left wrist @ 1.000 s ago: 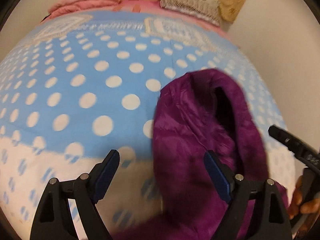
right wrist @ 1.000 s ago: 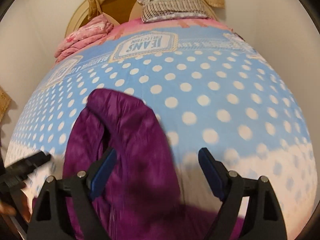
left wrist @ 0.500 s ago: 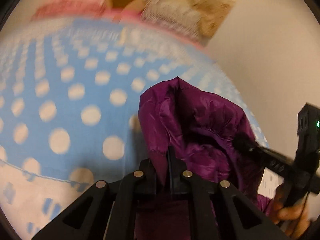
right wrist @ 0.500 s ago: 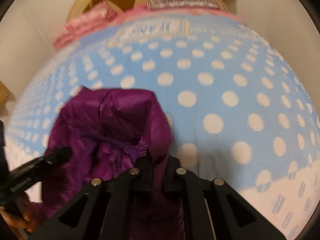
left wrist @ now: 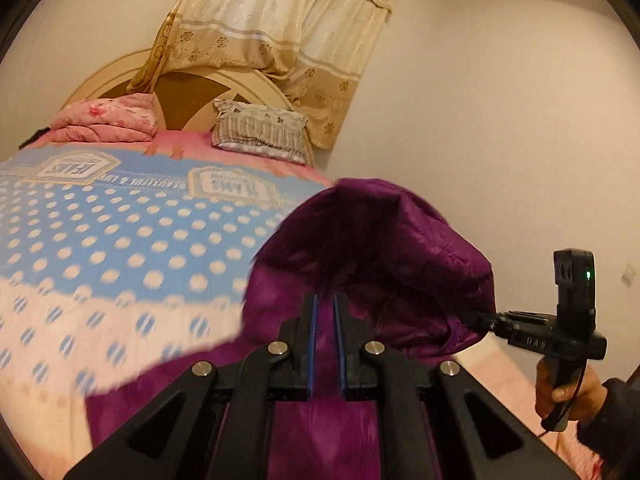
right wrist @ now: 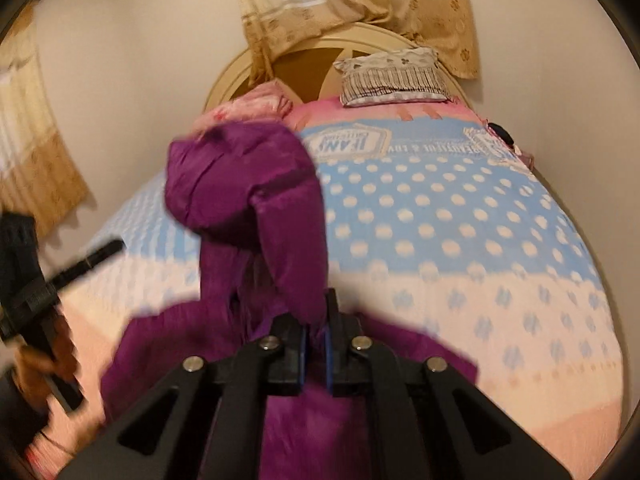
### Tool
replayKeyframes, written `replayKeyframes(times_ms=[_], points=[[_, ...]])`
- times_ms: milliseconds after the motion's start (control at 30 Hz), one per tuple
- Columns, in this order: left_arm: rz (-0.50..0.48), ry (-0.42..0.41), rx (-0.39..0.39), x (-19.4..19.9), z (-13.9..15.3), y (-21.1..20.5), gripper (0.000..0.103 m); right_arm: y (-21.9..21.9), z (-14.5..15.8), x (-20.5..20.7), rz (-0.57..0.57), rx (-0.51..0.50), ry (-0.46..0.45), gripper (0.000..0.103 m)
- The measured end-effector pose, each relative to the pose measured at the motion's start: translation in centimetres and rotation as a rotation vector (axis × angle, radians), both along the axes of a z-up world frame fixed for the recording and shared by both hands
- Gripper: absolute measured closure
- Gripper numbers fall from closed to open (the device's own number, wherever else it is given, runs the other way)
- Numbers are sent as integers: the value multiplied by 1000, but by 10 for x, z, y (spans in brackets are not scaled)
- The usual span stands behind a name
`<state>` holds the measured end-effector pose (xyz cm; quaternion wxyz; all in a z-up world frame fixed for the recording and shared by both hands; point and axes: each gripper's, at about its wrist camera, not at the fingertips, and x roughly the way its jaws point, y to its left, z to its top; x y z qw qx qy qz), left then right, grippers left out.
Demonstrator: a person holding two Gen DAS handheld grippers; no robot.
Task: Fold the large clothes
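A purple hooded jacket (left wrist: 384, 248) hangs lifted above the bed, its hood open toward me in the left wrist view. My left gripper (left wrist: 323, 312) is shut on the jacket's fabric near the hood. In the right wrist view the jacket (right wrist: 256, 200) rises in front of the lens, and my right gripper (right wrist: 316, 328) is shut on its fabric. The right gripper also shows at the right of the left wrist view (left wrist: 480, 318), pinching the hood's edge. The lower part of the jacket drapes below both grippers.
The bed (left wrist: 100, 240) has a blue polka-dot cover with a pale lower band. A folded pink blanket (left wrist: 108, 120) and a striped pillow (left wrist: 260, 132) lie by the rounded headboard. Beige curtains (left wrist: 280, 20) hang behind. A wall runs along the bed's right side.
Both grippers went from open over the flat jacket to shut on it, then lifted it up off the bed; both views have tilted up toward the headboard.
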<state>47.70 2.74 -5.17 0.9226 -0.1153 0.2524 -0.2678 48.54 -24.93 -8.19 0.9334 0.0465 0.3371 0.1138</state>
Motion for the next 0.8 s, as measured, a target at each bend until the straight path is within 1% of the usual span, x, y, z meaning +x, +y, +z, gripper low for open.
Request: replayKeyframes(times_ms=[33, 67, 100, 167, 233, 267, 300, 333, 367, 400, 433, 467, 500, 533, 567, 600, 633, 667, 733, 800], points=[[1, 16, 2, -9, -5, 1, 96, 4, -12, -12, 1, -37, 12, 94], [-5, 35, 3, -14, -10, 1, 96, 4, -19, -19, 5, -52, 22, 94], [-14, 61, 6, -18, -13, 1, 96, 7, -32, -30, 11, -80, 38, 94], [-14, 98, 20, -25, -17, 2, 96, 17, -60, -50, 11, -194, 59, 94], [-2, 98, 35, -35, -19, 4, 96, 27, -83, -61, 14, -258, 90, 94], [2, 100, 48, -39, -22, 3, 95, 27, -90, -65, 8, -260, 106, 92], [1, 109, 66, -42, -25, 2, 95, 25, -96, -68, -6, -230, 139, 84], [-8, 122, 81, -44, -30, -1, 95, 21, -98, -69, -19, -183, 184, 65], [-16, 134, 90, -44, -36, -2, 95, 14, -98, -70, -33, -129, 231, 49], [-19, 145, 96, -47, -42, -3, 95, 8, -95, -71, -38, -76, 254, 24], [-21, 157, 93, -49, -49, -3, 95, 0, -85, -74, -41, -8, 233, 21], [-22, 167, 86, -49, -56, -2, 95, -6, -78, -78, -48, 20, 210, 21], [-21, 182, 78, -49, -62, -2, 95, -16, -64, -79, -70, 51, 183, 21], [-20, 195, 72, -48, -67, -3, 95, -28, -49, -76, -96, 93, 159, 19], [-21, 201, 71, -47, -69, -4, 95, -37, -42, -72, -112, 126, 147, 18], [-20, 205, 71, -47, -72, -6, 95, -53, -30, -60, -140, 199, 135, 15], [-18, 209, 70, -46, -74, -7, 95, -62, -26, -51, -155, 241, 131, 14], [-18, 212, 66, -45, -75, -7, 95, -74, -21, -33, -187, 309, 137, 14], [-23, 214, 53, -42, -73, -5, 95, -90, -21, 10, -213, 417, 180, 14], [-17, 203, 55, -41, -71, 1, 95, -101, -30, 50, -267, 505, 226, 14]])
